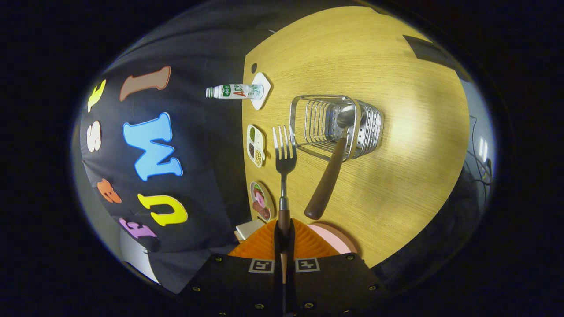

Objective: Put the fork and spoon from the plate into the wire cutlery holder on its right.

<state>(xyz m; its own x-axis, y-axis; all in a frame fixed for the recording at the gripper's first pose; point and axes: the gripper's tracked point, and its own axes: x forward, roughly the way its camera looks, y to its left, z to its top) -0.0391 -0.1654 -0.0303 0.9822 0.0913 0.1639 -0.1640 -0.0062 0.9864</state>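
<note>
Between the tool's (pixel 284 240) closed fingers, the fork (pixel 284 154) sits stiff, slim, slippery; holder (pixel 335 125) with spoon (pixel 330 176) at one o'clock.

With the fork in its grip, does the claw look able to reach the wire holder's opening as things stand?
Probably yes. The claw is shut on the fork, whose tines sit just beside the wire holder. The spoon already leans in one side, leaving open room beside it.
</note>
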